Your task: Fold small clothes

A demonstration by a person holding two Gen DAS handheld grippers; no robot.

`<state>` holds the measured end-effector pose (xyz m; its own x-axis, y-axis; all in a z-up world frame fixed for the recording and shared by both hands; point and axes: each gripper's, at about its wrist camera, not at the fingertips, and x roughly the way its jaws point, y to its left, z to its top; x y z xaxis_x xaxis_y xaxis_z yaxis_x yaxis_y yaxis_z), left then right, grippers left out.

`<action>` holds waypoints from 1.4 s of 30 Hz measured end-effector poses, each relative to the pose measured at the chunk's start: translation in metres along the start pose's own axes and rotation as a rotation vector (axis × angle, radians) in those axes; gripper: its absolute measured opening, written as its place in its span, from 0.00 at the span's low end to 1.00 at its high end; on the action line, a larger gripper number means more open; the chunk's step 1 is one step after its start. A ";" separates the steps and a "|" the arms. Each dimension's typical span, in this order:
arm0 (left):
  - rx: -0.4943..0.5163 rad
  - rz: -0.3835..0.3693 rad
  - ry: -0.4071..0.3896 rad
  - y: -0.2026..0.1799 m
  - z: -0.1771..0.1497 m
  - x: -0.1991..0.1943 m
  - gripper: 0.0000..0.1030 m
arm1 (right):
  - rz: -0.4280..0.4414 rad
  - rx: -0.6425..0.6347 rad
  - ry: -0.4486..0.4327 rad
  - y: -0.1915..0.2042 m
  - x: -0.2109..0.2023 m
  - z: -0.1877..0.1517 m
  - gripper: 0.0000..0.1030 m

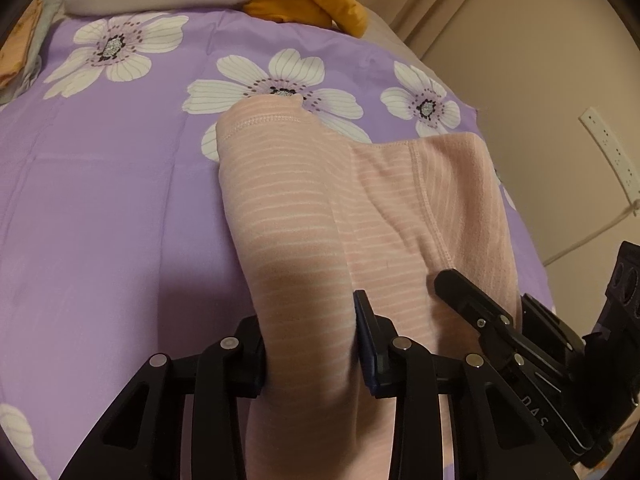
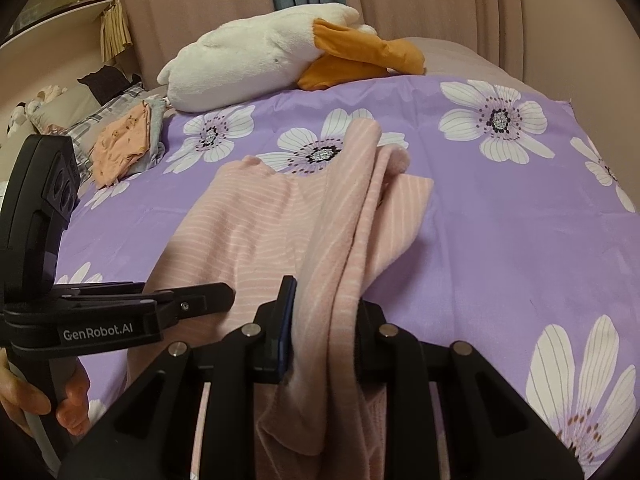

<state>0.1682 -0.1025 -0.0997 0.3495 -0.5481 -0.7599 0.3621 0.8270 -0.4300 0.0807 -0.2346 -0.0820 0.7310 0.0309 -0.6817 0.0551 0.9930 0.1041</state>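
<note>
Pink striped garment (image 1: 304, 216) pinched in both my grippers, left gripper (image 1: 310, 344) and right gripper (image 2: 326, 332), near end raised over purple floral bedsheet (image 2: 500, 216); risk: bunched fleece slips from my pads, fold lands crooked

We see a pale pink garment (image 2: 256, 216) with thin white stripes on a purple bedspread (image 2: 500, 232) printed with big white flowers, dark-speckled at their centres. Our grippers are black. The plush toy (image 2: 248, 60) is white with orange parts; a folded orange cloth (image 2: 120, 144) carries small prints.
</note>
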 end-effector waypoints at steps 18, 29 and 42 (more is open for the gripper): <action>0.030 0.010 -0.048 -0.013 -0.037 -0.062 0.33 | 0.003 -0.043 -0.038 0.033 -0.060 -0.018 0.23; 0.020 0.025 -0.082 -0.006 -0.058 -0.098 0.33 | 0.028 -0.087 -0.053 0.061 -0.088 -0.027 0.23; -0.020 0.042 -0.135 0.010 -0.082 -0.142 0.33 | 0.065 -0.159 -0.068 0.102 -0.109 -0.033 0.23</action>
<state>0.0512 -0.0057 -0.0361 0.4776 -0.5233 -0.7057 0.3278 0.8514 -0.4095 -0.0159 -0.1331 -0.0205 0.7738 0.0927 -0.6265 -0.0979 0.9948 0.0263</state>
